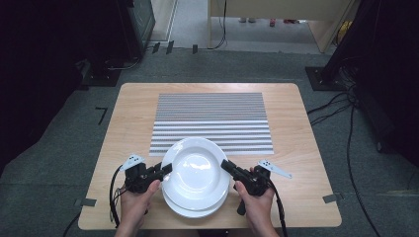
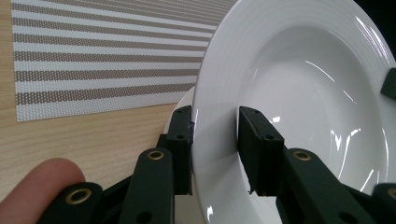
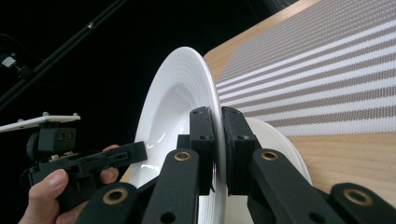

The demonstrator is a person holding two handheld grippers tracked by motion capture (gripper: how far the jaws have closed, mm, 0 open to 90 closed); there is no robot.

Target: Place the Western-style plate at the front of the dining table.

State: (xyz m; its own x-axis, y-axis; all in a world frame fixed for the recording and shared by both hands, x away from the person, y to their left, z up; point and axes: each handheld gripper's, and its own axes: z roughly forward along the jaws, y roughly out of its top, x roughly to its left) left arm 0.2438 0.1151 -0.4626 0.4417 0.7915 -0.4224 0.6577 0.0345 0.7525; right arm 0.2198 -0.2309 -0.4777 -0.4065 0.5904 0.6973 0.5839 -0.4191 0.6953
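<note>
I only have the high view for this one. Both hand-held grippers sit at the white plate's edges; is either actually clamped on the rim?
Observer: Yes. The left hand-held gripper has the top plate rim between its jaws.
Reviewer: And the right one?
Observer: The right hand-held gripper is shut on the opposite rim.
Reviewer: Is the plate lying flat?
Observer: In the right gripper view it stands clear of the lower plate, one stacked under it.

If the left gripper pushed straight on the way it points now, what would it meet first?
The left gripper, shut on the top plate's rim, points across the plate toward the right gripper clamped on the opposite rim. Past the plate's bowl, that gripper probably comes first, though depth is hard to judge.
</note>
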